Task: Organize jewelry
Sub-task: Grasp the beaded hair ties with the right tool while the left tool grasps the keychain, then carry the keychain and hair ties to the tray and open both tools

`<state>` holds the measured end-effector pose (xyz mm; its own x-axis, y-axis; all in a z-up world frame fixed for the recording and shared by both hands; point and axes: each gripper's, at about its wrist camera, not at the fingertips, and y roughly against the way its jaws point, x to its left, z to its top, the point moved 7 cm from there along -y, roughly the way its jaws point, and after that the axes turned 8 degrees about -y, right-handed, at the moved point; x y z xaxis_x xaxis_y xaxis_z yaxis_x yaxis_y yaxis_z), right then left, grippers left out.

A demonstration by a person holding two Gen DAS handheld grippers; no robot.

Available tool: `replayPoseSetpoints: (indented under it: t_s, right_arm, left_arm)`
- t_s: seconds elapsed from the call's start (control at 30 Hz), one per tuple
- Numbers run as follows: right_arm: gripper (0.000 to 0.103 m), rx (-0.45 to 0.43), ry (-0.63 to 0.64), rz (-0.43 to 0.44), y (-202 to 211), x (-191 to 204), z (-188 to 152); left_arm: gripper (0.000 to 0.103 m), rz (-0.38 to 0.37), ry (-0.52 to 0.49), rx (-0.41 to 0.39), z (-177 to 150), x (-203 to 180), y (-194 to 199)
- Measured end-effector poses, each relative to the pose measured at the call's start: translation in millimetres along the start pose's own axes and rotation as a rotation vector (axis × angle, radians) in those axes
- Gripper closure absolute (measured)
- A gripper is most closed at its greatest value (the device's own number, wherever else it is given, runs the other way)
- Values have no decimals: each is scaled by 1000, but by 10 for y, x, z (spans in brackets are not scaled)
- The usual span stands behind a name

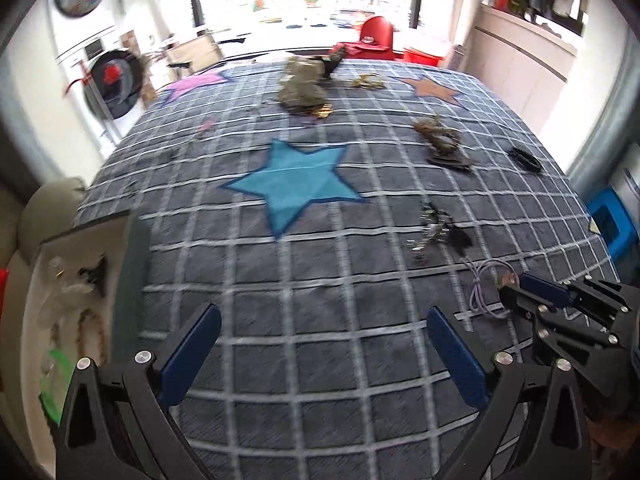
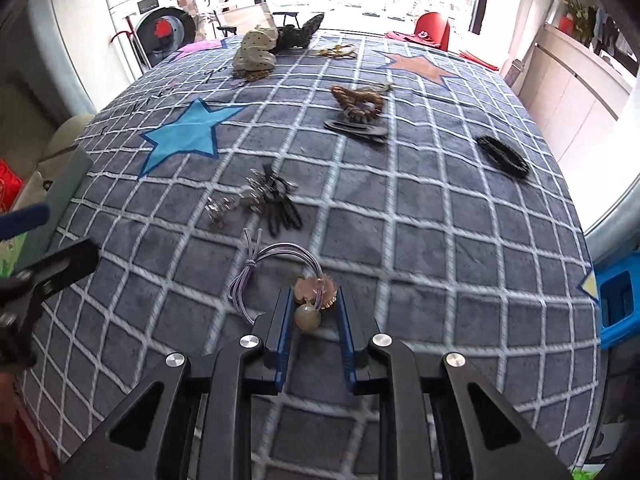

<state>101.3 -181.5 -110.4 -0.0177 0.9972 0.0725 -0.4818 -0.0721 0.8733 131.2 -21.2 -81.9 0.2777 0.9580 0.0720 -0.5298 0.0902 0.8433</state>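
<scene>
A purple elastic hair tie (image 2: 272, 272) with a pink flower charm and a round bead lies on the checked blue cloth (image 2: 440, 240). My right gripper (image 2: 313, 300) is closed on its charm end, fingers touching both sides; it also shows in the left wrist view (image 1: 516, 284) with the purple loop (image 1: 486, 280). My left gripper (image 1: 320, 320) is open and empty above the cloth. A white tray (image 1: 36, 280) at the left holds a black clip, beaded bracelets and a green item.
On the cloth lie silver clips with black ties (image 2: 264, 200), a brown braided band on dark clips (image 2: 360, 108), a black scrunchie (image 2: 502, 156), a beige dotted fabric piece (image 2: 256, 54) and gold pieces (image 2: 338, 53). A blue stool (image 2: 618, 300) stands at the right.
</scene>
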Motion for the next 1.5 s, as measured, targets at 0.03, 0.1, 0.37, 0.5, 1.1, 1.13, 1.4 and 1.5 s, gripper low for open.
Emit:
replayPoseSetpoints:
  t_s: [0.03,0.1,0.37,0.5,1.1,1.13,1.4,1.5]
  right_arm:
    - [80,-1,-10,-1,25,-55,-32]
    - [80,-3,-25,-2,67,-143,-85]
    - [80,-10,-74,20,191,-379,-230]
    - [80,-16,-86,29,196,-390,-237]
    - [80,-18,-166,80,235,-433,-266]
    - [80,-17,-171,84,239,-433,-271]
    - [80,-18,-168,103,335,-329,-302]
    - [80,-19,-156,110,394,-244,-308]
  left_arm:
    - [11,-3,-14,4,19,-49,-35]
    - [18,-11,-40,16,64,-145,-130]
    - [27,-113,-91,28,322,-463,-448]
    - [48,-116,-136,45,370,-581,-559]
    - [84,-179,-129,-32,280,-572,-108]
    - [84,-178,-127,-37,263,-556,-65]
    - [84,-181,-110,-47,26,-490,203]
    - [84,-181,-98,-49,-81,-453,298]
